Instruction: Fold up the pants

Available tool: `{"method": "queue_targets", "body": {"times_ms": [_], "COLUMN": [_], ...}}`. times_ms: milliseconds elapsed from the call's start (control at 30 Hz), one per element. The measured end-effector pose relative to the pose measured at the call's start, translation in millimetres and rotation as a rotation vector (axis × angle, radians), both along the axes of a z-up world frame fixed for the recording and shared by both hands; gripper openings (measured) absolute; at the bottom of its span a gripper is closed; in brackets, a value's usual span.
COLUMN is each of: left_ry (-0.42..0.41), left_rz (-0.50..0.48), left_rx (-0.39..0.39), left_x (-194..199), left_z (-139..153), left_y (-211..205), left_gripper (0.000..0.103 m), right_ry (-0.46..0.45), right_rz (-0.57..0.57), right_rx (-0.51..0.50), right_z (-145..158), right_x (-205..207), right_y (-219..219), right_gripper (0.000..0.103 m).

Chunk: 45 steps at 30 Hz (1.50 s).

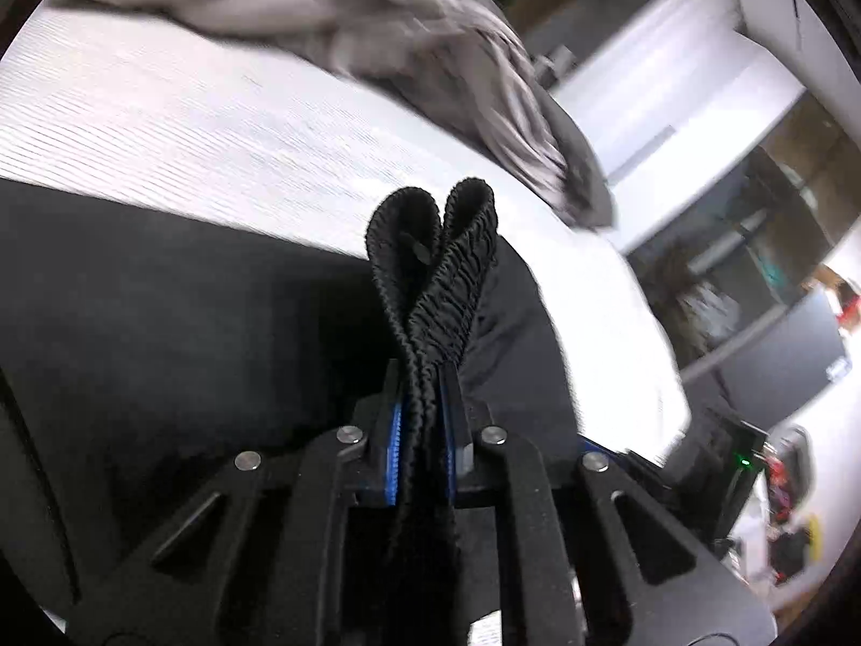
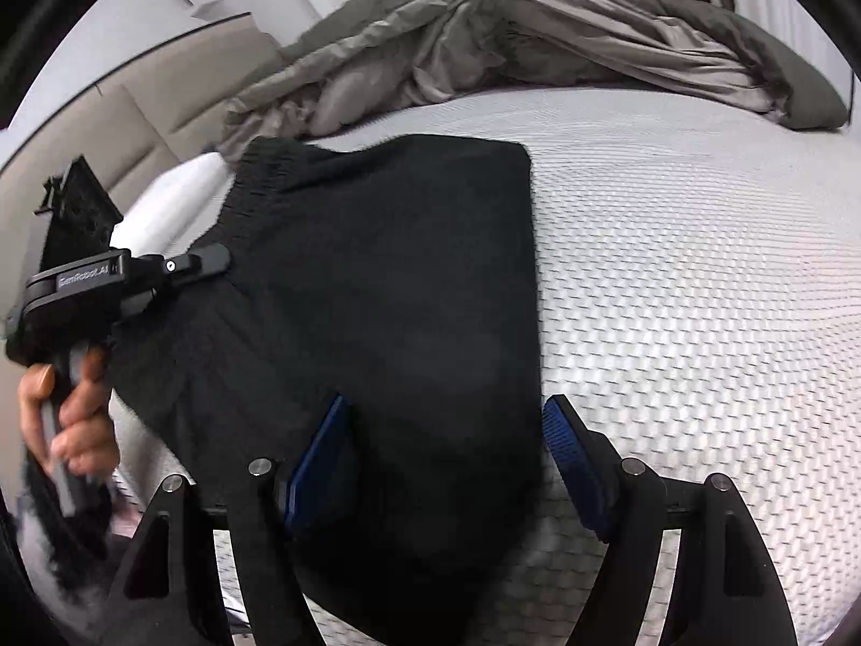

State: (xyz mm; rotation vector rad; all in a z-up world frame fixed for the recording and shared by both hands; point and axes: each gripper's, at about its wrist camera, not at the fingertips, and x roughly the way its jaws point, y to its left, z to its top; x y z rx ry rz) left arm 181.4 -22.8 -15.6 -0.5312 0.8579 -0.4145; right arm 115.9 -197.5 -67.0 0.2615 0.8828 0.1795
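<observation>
Pinching the doubled waistband [image 1: 430, 290] of the black pants [image 2: 376, 296], the left gripper [image 1: 422, 404] is clenched; the right gripper [image 2: 446, 463] hovers released over their near edge on the bed [image 2: 699, 269].

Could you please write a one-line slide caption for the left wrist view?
Left gripper shut on the black pants' elastic waistband, lifted above the white mattress.

White textured mattress [image 2: 699, 269] fills most of both views. Rumpled grey-brown duvet [image 2: 511, 43] bunched along its far side. Beige padded headboard [image 2: 107, 107] at left, white pillow [image 2: 172, 188] beside it. Dark shelving [image 1: 753, 226] blurred beyond bed edge.
</observation>
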Motion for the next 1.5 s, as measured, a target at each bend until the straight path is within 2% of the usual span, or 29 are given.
{"method": "queue_targets", "body": {"times_ms": [100,167,233,267,300,367,500,567,633,733,800,867,900,967,1067,1233,1300,1367,1400,1500], "left_ry": [0.024,0.090,0.187,0.208,0.206,0.194,0.067,0.024,0.008,0.006,-0.004,0.000,0.006,0.034,0.095,0.088,0.103,0.107,0.098,0.088], "left_rz": [0.080,0.102,0.149,0.150,0.160,0.197,0.247,0.236,0.184,0.068,0.002,-0.069,-0.115,-0.160,-0.195,-0.218,-0.201,-0.177,-0.169,-0.157], "left_rx": [0.066,0.151,0.202,0.190,0.153,0.166,0.206,0.189,0.171,0.195,0.213,0.207,0.206,0.226,0.226,0.287,0.306,0.303,0.308,0.336], "left_x": [-9,-8,-4,-3,-6,-15,-43,-53,-56,-46,-44,-35,-29,-18,-8,0,7,12,13,17], "left_z": [-5,-21,-42,-48,-47,-38,-2,12,22,26,24,17,12,-1,-20,-26,-34,-41,-42,-43], "left_y": [47,68,84,88,97,107,114,105,86,25,-11,-54,-77,-117,-152,-186,-191,-192,-194,-200], "left_gripper": [0.009,0.012,0.027,0.032,0.032,0.032,0.042,0.048,0.054,0.056,0.057,0.058,0.058,0.058,0.058,0.061,0.062,0.062,0.062,0.062], "right_ry": [0.010,0.018,0.033,0.042,0.052,0.061,0.061,0.078,0.100,0.067,0.065,0.087,0.100,0.138,0.145,0.147,0.138,0.160,0.160,0.134], "right_rz": [0.032,0.050,0.068,0.074,0.077,0.072,0.051,0.036,0.025,0.023,0.040,0.078,0.075,0.051,0.035,0.065,0.052,0.020,0.047,0.164], "right_rx": [0.008,0.000,-0.021,-0.026,-0.030,-0.029,-0.014,0.012,0.048,0.090,0.164,0.268,0.300,0.331,0.361,0.400,0.444,0.492,0.485,0.369], "right_z": [2,3,1,-1,-2,-2,4,0,-9,-9,-8,-13,-16,-27,-30,-26,-29,-41,-41,-26], "right_x": [10,16,23,24,25,25,11,-4,-21,-40,-39,-36,-33,-28,-28,-44,-47,-45,-46,-58], "right_y": [17,27,38,42,45,46,40,34,29,28,29,31,32,32,28,19,11,10,14,35], "right_gripper": [0.076,0.076,0.076,0.076,0.076,0.076,0.076,0.076,0.076,0.075,0.067,0.055,0.053,0.038,0.034,0.034,0.032,0.008,0.004,0.002]}}
